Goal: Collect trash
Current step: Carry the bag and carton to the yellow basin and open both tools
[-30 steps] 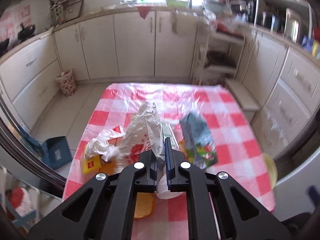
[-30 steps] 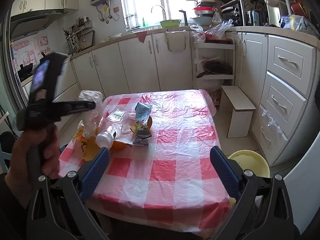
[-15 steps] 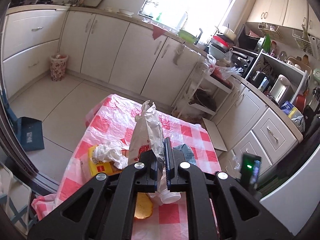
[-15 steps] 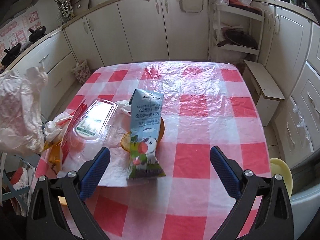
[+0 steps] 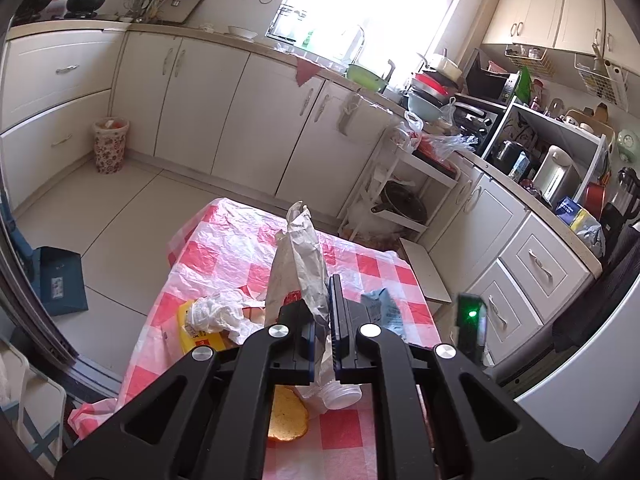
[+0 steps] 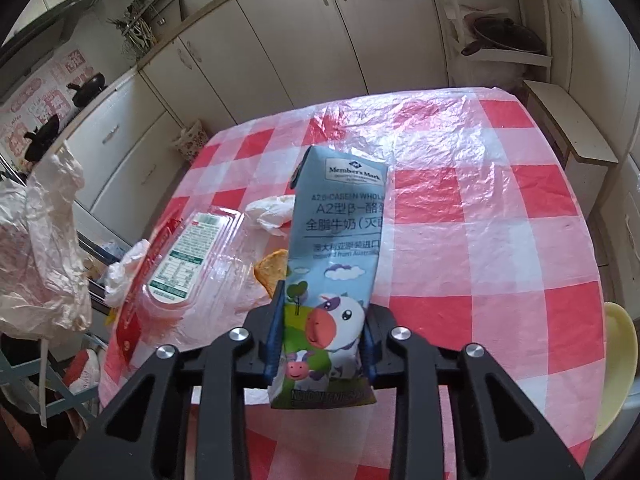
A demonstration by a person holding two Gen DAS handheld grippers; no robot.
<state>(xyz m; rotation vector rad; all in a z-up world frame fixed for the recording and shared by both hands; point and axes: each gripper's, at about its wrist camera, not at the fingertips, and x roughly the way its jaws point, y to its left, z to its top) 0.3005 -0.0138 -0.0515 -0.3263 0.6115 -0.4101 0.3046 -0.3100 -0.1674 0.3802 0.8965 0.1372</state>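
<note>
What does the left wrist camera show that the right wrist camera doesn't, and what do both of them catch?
Only the left wrist view shows the left gripper shut on the crumpled paper bag, the yellow packet under a white wad, the bottle cap, and the flowered bin on the floor. Only the right wrist view shows the right gripper closed around the milk carton, the clear plastic tray with its label, and the yellow basin beside the table. Both show the red checked tablecloth, the bag, the carton and the white cabinets.
</note>
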